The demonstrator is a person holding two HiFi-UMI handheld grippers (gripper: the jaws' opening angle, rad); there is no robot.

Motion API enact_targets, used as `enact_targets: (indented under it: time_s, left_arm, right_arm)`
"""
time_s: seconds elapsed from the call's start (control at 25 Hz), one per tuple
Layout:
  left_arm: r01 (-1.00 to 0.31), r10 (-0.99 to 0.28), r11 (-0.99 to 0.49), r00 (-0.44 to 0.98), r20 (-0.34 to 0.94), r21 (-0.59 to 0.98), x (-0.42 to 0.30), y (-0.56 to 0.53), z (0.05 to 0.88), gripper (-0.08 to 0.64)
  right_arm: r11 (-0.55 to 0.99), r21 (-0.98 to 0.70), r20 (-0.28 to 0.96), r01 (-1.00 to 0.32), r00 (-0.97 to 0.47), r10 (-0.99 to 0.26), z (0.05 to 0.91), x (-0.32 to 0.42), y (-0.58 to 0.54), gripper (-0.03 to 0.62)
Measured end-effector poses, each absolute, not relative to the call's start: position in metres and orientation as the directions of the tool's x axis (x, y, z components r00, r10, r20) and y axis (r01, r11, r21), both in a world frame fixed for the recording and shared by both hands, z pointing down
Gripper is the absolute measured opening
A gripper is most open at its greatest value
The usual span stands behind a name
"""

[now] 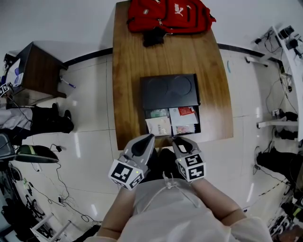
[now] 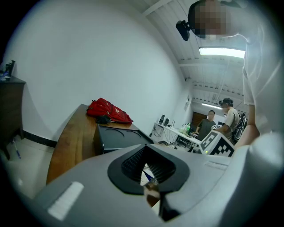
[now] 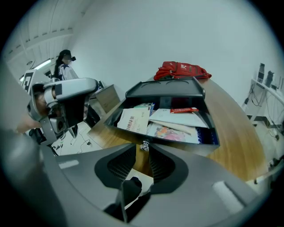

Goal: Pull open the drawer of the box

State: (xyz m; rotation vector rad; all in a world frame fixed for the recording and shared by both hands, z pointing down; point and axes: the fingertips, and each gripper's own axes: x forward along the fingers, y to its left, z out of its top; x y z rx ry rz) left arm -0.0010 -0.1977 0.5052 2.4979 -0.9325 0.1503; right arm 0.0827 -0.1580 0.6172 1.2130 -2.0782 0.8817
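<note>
A black box (image 1: 169,91) stands on the wooden table (image 1: 128,94). Its drawer (image 1: 173,122) is pulled out toward me, and papers and booklets (image 3: 133,119) lie inside. The small metal knob (image 3: 144,145) on the drawer front sits between the tips of my right gripper (image 3: 143,148), which is shut on it at the table's near edge (image 1: 174,139). My left gripper (image 1: 150,137) hangs just left of it, beside the drawer front. Its fingertips meet and hold nothing (image 2: 145,155). The box (image 2: 117,137) shows beyond it.
A red backpack (image 1: 168,14) and a small black item (image 1: 154,35) lie at the table's far end. A dark wooden cabinet (image 1: 35,71) stands on the left. Cables (image 1: 61,184) cross the white floor. Two people (image 2: 219,119) stand by a far desk.
</note>
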Motion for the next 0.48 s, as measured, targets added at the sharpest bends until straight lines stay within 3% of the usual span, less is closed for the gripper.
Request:
enact_targets:
  time_s: [0.12,0.32,0.48]
  left_arm:
    - [-0.642,-0.594,-0.673,0.765,0.250,0.368,0.003,-0.199,0.495,0.002]
    - [-0.644,-0.614,-0.701,0.763,0.200,0.306,0.011,-0.206,0.465,0.002]
    - [-0.664,-0.648,-0.699,0.745,0.156,0.267,0.013,-0.206,0.441,0.002]
  right_arm:
    - [0.391,-0.248,0.703,-0.886,-0.443,-0.557,0.586,0.084,-0.164,0.078]
    - [0.432,-0.118,0.524,-0.894,-0.425,-0.738,0.514,0.098,-0.198,0.005]
    - [0.438,-0.115,0.475,-0.892,-0.436,-0.764,0.491,0.112,-0.206,0.005]
